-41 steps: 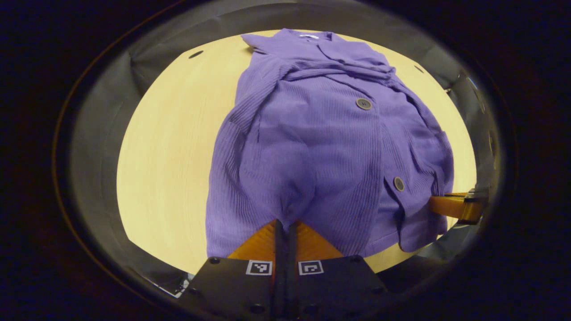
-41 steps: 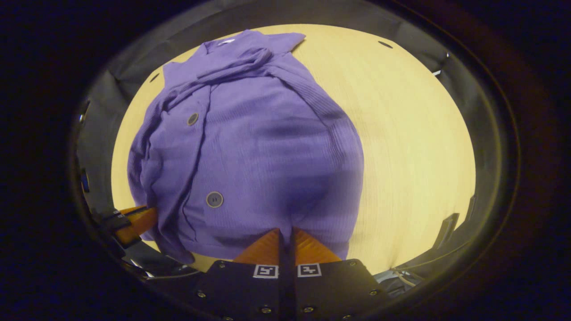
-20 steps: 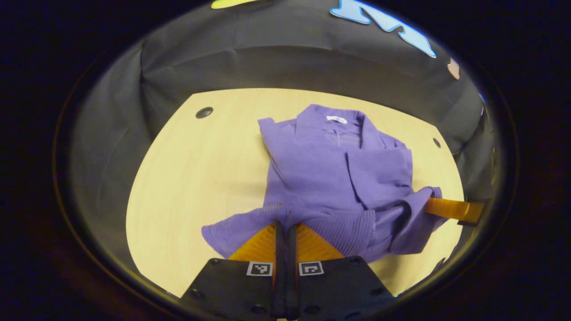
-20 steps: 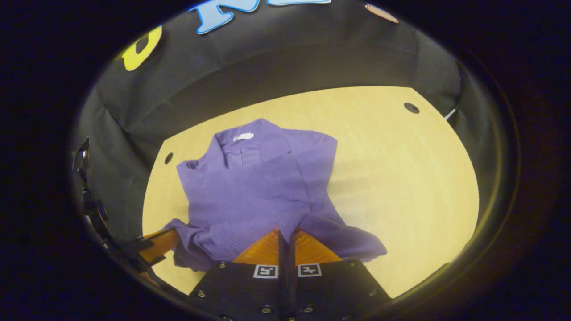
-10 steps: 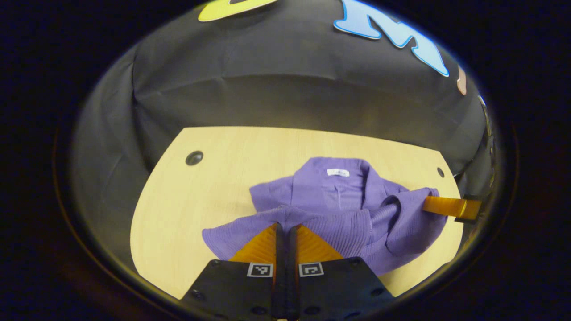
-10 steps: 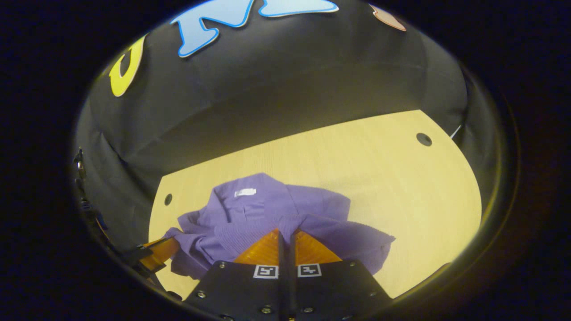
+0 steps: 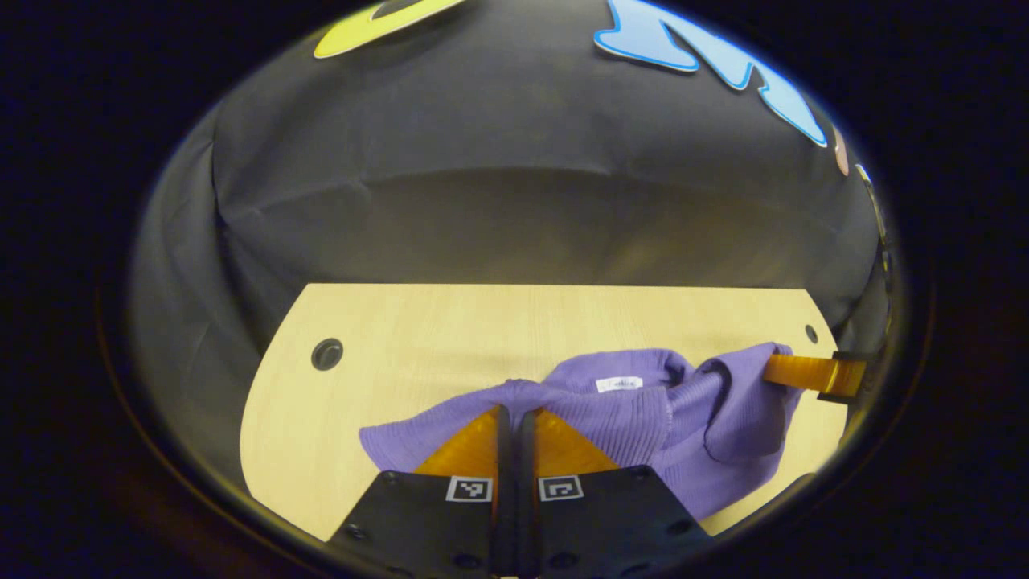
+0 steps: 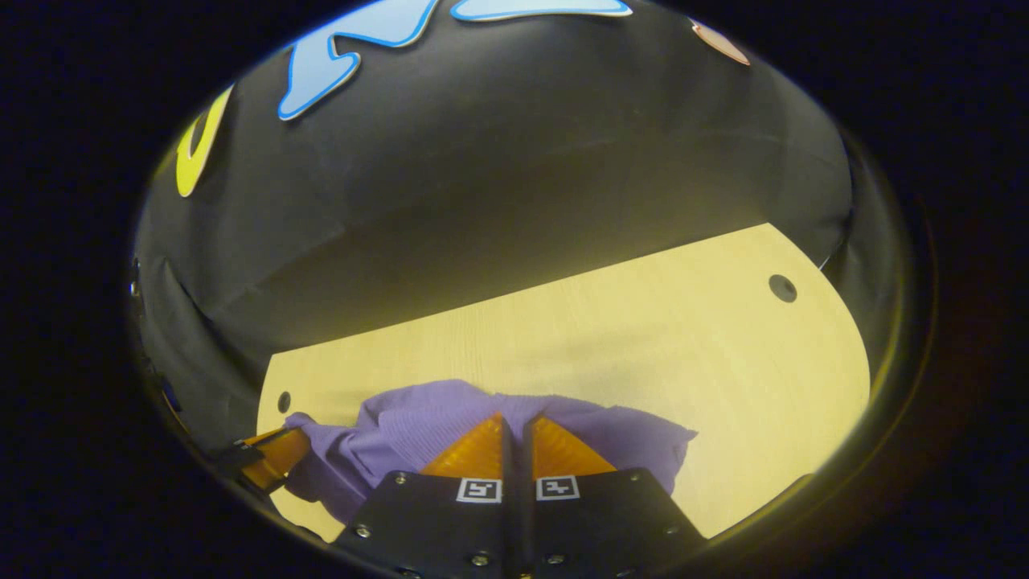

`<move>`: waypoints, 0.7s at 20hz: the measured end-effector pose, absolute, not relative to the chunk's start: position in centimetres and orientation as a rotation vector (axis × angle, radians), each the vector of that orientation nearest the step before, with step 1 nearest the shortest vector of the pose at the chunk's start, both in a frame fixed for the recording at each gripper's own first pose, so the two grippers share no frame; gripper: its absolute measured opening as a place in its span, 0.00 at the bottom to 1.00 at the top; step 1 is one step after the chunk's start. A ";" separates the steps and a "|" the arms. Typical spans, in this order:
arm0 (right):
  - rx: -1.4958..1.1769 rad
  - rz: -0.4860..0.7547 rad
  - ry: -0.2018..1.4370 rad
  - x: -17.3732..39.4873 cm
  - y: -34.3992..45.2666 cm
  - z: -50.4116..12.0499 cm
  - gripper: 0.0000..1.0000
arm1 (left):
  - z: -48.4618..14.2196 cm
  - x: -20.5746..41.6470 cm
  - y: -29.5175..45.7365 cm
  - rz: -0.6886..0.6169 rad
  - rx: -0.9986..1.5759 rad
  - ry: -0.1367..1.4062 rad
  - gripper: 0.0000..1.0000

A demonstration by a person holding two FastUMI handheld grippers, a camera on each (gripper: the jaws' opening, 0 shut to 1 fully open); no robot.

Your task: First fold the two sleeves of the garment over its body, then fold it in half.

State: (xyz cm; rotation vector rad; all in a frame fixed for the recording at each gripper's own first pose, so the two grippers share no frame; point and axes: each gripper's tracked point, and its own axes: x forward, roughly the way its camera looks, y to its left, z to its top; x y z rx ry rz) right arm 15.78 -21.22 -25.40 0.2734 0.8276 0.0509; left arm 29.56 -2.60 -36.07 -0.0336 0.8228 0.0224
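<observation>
- Garment (image 7: 643, 418): purple ribbed knit, lying on the light wooden surface (image 7: 418, 338), bunched low and folded onto itself. Its near edge is raised off the wood at two points. A white neck label (image 7: 619, 384) faces up near the middle of the heap in the left gripper view.
- Left tongs (image 7: 514, 426): orange fingers pressed together with no gap, a fold of the purple knit pinched between their tips. In the right gripper view the same tongs (image 8: 277, 454) enter from the lower left, with the fabric draped off their end.
- Right tongs (image 8: 514, 430): orange fingers likewise closed tight, gripping the cloth edge, which spreads to either side of the tips. In the left gripper view these tongs (image 7: 804, 374) reach in from the right, a hanging flap of the garment caught at their end.
- Surface: pale wood grain with a rounded outline, carrying small dark round holes (image 7: 326, 354) near its corners; one hole (image 8: 781, 288) lies far right in the right gripper view.
- Backdrop: black cloth wall (image 7: 514, 201) rising directly behind the far edge of the surface.
</observation>
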 end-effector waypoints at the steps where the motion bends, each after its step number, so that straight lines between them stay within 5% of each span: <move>1: 0.269 0.049 0.834 16.2 -21.1 -26.0 0.01 | -36.6 29.9 -2.6 0.024 -0.029 0.821 0.06; 6: 0.234 0.056 0.874 16.1 -20.9 -28.4 0.03 | -39.1 29.8 -2.6 0.053 -0.065 0.849 0.07; 10: 0.187 0.055 0.838 15.8 -21.9 -27.4 0.16 | -38.7 29.1 -2.9 0.058 -0.096 0.853 0.11; 12: 0.180 0.052 0.809 15.2 -22.2 -26.2 0.32 | -37.6 28.9 -3.1 0.048 -0.076 0.828 0.17; 14: 0.175 0.049 0.765 14.5 -22.3 -24.6 0.31 | -35.7 28.3 -3.6 0.036 -0.051 0.779 0.39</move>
